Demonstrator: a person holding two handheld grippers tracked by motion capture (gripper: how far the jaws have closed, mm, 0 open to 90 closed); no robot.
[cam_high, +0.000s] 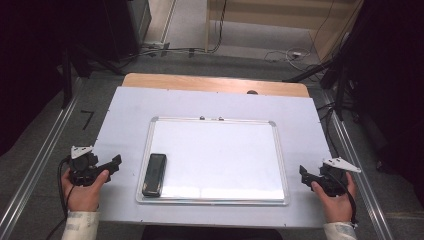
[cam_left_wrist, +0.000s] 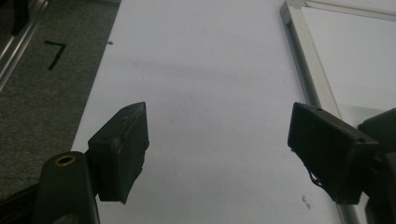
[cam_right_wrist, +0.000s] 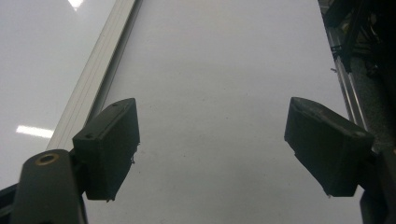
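Observation:
A whiteboard (cam_high: 220, 155) with a silver frame lies flat in the middle of the white table. A black eraser (cam_high: 154, 174) rests on its near left corner. My left gripper (cam_high: 114, 166) is held near the table's left edge, left of the board, open with nothing between its jaws. In the left gripper view the left gripper (cam_left_wrist: 217, 149) hangs over bare table, the whiteboard frame (cam_left_wrist: 306, 60) to its right. My right gripper (cam_high: 304, 175) is held just right of the board, open and empty. Over the white surface the right gripper (cam_right_wrist: 210, 149) has the whiteboard frame (cam_right_wrist: 98, 74) to its left.
The white table sheet (cam_high: 125, 105) sits on a wooden top, with metal rails (cam_high: 35, 170) along both sides on grey carpet. A black "7" mark (cam_high: 88, 119) lies on the floor at left. Cables (cam_high: 285, 54) and dark stands lie beyond the table.

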